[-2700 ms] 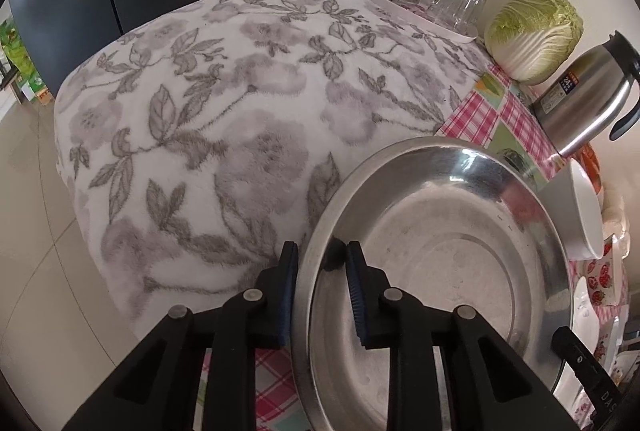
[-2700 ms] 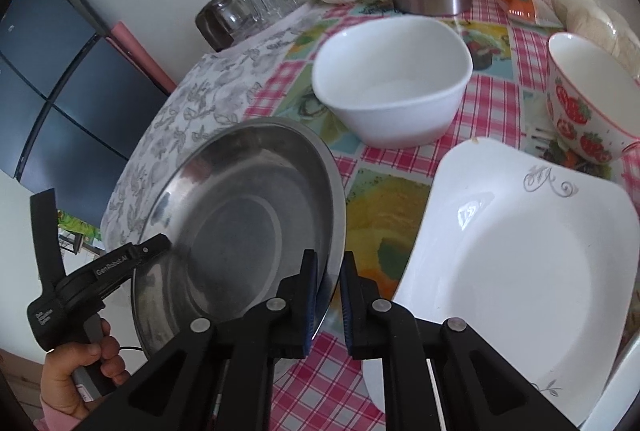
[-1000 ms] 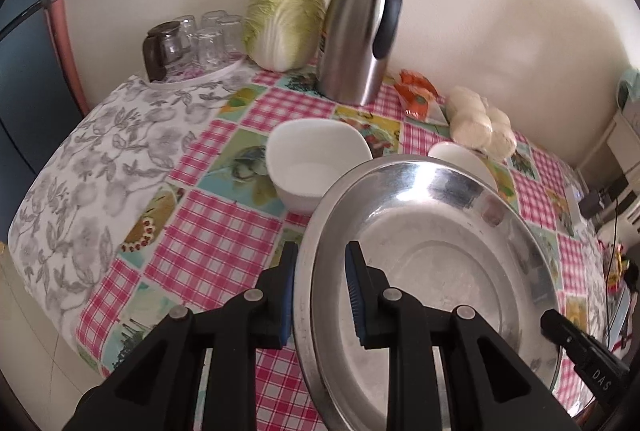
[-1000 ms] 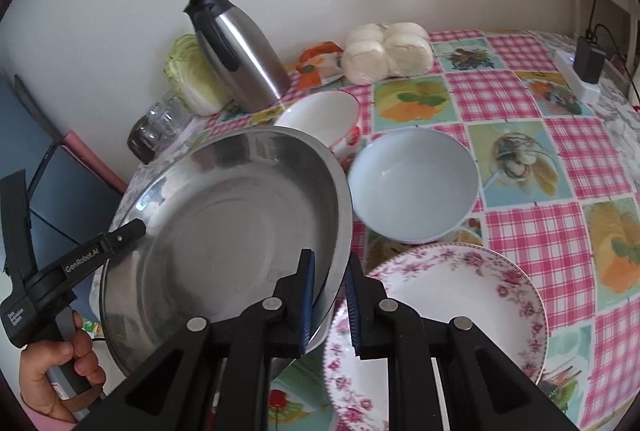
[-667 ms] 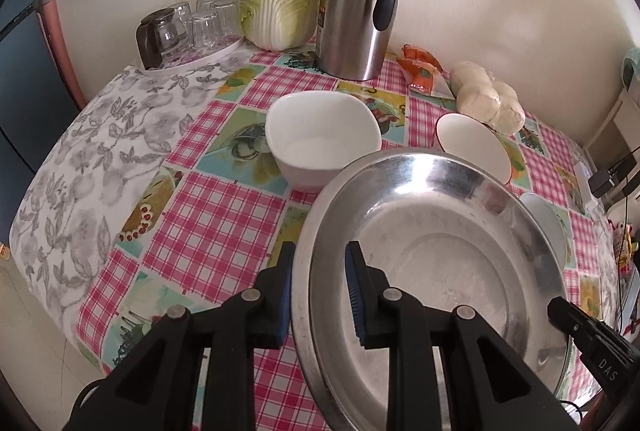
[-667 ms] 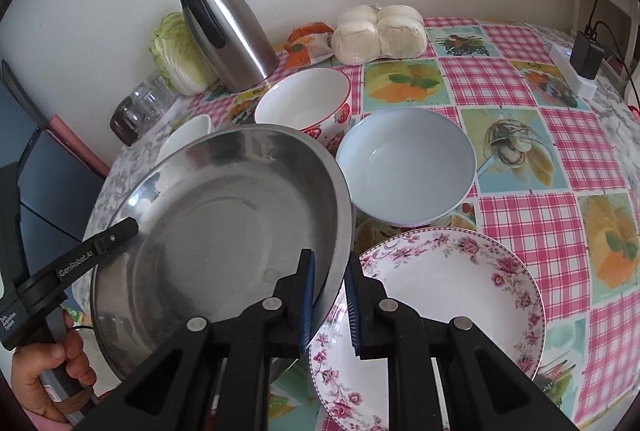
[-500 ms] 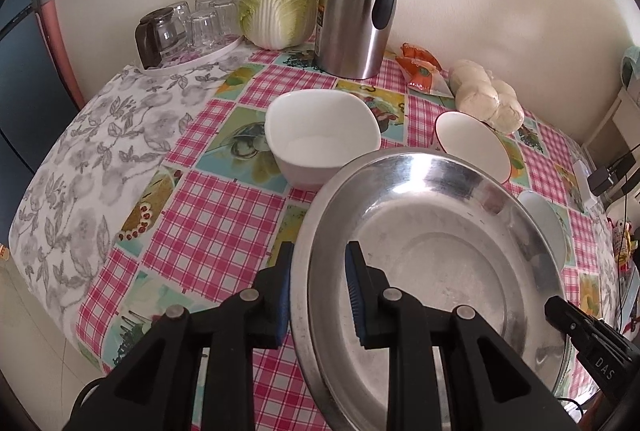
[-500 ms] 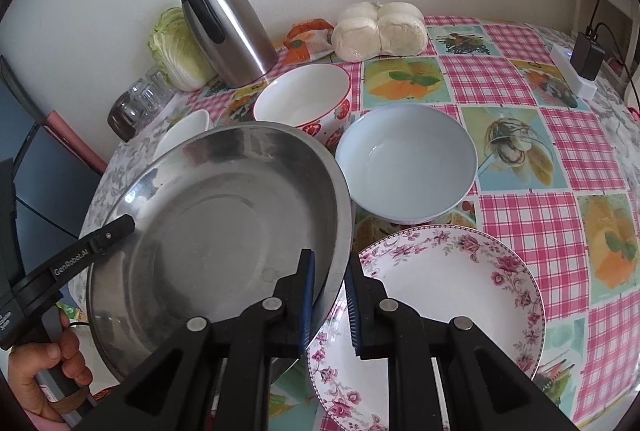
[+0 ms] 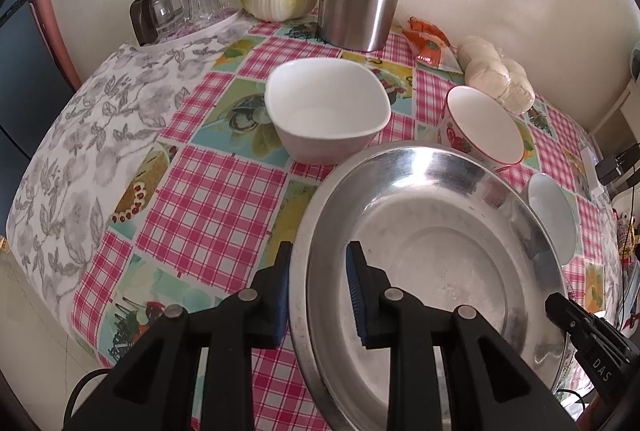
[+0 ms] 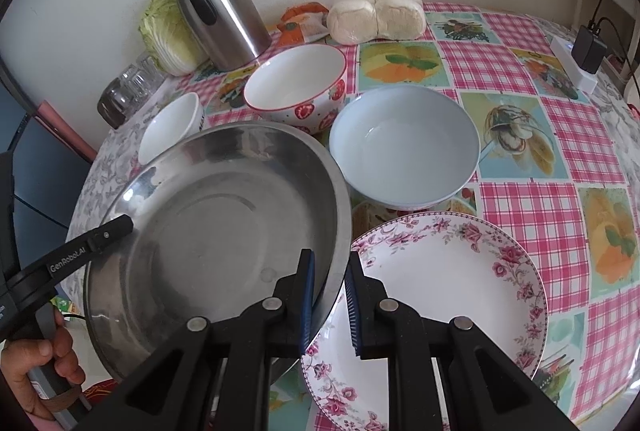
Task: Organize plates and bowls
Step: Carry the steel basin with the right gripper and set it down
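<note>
From the left wrist, the steel basin is seen carried in from the grey floral cloth to above the chequered bench, its rim pinched by the nearly closed left gripper, just beside the square white bowl. From the right wrist, the opposite rim is clamped by the right gripper, overlapping the floral plate; set-down is judged imminent.

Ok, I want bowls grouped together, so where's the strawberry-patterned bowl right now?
In the right wrist view the strawberry bowl sits on the checked tablecloth just behind the steel basin, between the thermos and the pale blue bowl.
</note>
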A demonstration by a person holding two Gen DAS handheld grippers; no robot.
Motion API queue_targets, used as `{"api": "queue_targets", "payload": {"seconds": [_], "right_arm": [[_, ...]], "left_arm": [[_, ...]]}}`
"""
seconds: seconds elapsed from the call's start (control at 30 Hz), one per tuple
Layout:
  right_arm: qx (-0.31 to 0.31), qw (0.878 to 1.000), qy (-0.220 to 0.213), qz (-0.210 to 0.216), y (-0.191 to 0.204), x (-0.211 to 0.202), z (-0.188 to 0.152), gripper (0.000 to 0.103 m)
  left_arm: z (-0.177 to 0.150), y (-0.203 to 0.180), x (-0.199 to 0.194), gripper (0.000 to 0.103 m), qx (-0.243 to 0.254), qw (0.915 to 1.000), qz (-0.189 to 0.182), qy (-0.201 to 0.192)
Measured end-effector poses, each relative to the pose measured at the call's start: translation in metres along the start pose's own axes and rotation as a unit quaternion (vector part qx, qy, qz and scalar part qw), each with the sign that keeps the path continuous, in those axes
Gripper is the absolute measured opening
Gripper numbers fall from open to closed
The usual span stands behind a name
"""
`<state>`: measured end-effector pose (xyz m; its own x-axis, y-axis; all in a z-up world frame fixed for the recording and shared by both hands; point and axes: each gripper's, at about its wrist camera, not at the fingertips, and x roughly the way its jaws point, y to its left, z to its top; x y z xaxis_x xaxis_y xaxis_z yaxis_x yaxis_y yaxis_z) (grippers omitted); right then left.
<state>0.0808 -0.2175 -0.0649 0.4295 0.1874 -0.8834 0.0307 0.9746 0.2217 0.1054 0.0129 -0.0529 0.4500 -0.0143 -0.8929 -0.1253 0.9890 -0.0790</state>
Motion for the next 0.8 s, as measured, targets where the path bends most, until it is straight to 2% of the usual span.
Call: {"api": "queue_targets", "payload": {"seconds": [0.23,0.8], "right_arm": [[-0.003,1.000,0.007,-0.004,-0.001,0.008,0.002,0.018],[-0.038,0.998,-0.005,-0.051,0.006,0.026,0.008,0.017]], "left_arm": [[0.001,0.003,0.014,0.030,-0.010,0.9997,-0.007,0.020],[0.003,0.005,0.042,0.038,-0.022,0.9988,-0.022,0.037]]}}
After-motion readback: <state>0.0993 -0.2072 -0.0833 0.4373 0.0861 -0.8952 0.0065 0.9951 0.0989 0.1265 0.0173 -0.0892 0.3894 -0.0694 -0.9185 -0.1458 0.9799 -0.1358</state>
